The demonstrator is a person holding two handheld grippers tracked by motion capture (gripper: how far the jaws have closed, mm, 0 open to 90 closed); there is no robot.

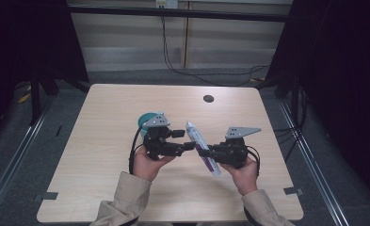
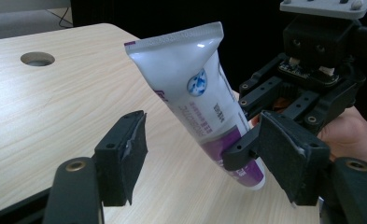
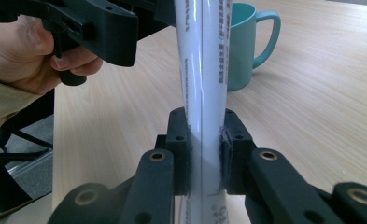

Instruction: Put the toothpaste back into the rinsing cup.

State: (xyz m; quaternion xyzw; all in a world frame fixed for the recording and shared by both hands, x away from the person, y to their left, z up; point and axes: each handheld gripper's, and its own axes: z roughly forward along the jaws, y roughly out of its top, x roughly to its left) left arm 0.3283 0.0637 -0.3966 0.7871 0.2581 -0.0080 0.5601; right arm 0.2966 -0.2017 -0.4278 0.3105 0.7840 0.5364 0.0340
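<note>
Pale wood table (image 1: 102, 155), dark curtains on both sides, cables trailing along the back wall, and all the action sits in the middle. The right gripper (image 3: 204, 140) has its jaws clamped tight on the toothpaste tube (image 1: 202, 148), pads squeezing its flattened body, and holds it tilted above the table with the crimped end pointing up and away. The left gripper (image 2: 204, 149) faces it with jaws standing well apart, nothing between the pads, the tube just beyond its tips. Behind the left hand (image 1: 147, 162) stands a teal mug (image 3: 246, 44), upright, well clear of the tube.

Now the risks. That clamp sits on a soft, slick body, so the tube could bend or slide through the pads if the left gripper nudges it on the way in. Squeeze harder and paste may be forced toward the lower end. A closing left gripper could also catch the right gripper's finger instead of the tube, since they sit so close together.
</note>
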